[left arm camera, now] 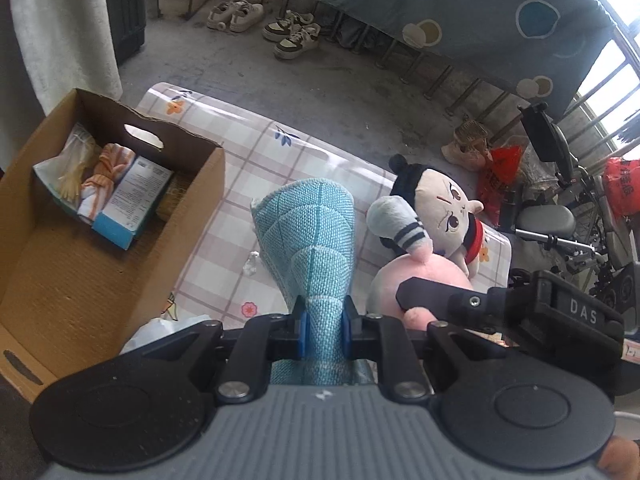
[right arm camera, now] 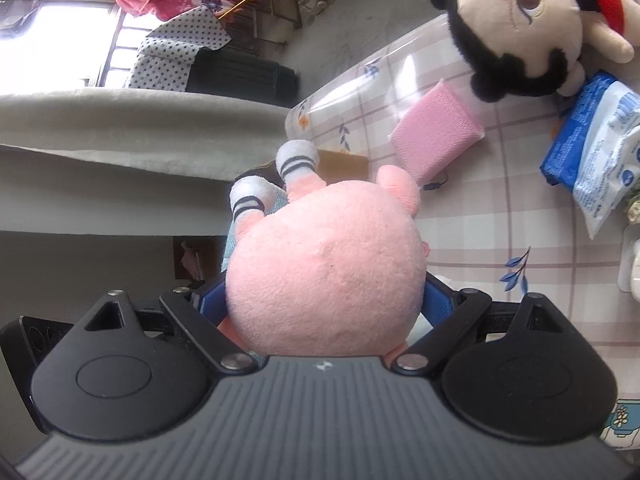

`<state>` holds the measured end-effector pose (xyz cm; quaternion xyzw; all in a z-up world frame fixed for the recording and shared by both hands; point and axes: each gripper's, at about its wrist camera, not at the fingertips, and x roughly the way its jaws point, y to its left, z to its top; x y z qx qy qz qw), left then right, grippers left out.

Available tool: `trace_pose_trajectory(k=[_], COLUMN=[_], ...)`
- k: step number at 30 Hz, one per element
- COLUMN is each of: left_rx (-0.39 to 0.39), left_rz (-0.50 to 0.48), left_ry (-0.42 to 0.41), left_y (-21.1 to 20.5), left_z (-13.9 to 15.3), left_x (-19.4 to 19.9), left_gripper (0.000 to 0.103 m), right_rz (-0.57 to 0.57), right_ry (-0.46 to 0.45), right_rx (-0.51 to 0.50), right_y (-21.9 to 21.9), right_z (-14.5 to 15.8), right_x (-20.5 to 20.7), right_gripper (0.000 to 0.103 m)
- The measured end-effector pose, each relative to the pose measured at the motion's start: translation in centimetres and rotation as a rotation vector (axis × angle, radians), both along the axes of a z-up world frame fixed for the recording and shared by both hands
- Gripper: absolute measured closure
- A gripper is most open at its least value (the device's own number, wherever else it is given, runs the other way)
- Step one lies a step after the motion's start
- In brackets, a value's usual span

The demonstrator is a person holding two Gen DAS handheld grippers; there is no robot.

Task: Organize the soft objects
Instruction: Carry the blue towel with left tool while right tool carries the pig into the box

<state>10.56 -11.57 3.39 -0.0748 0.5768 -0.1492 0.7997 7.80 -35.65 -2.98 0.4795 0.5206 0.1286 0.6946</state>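
We note a checked tablecloth [left arm camera: 256, 168] over concrete floor [left arm camera: 320, 80]; left gripper [left arm camera: 322, 330] pinches blue cloth [left arm camera: 316, 236], right gripper [right arm camera: 324, 304] clamps pink plush [right arm camera: 328, 272], hiding its fingertips.

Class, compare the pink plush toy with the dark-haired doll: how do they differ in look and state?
The pink plush toy is round and plain pink with striped white feet; the dark-haired doll has a stitched face, black hair and a red band. The pink plush toy is gripped between the right tongs; the dark-haired doll lies on the checked tablecloth, untouched. Both are soft stuffed toys.
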Motion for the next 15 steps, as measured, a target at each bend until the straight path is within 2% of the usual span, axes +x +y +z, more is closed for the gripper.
trace_pose_trajectory(k=[7, 15], left_rx=[0.052, 0.038], left_rz=[0.062, 0.093], left_ry=[-0.036, -0.035], left_y=[4.6, 12.4], left_z=[2.7, 2.1], left_x=[-0.9, 1.3], left_gripper=[0.087, 0.087], right_rz=[0.074, 0.1], right_ry=[-0.033, -0.019], right_rx=[0.044, 0.003], right_y=[5.4, 13.9], right_z=[1.6, 1.9], right_x=[1.0, 3.8], right_gripper=[0.011, 0.011])
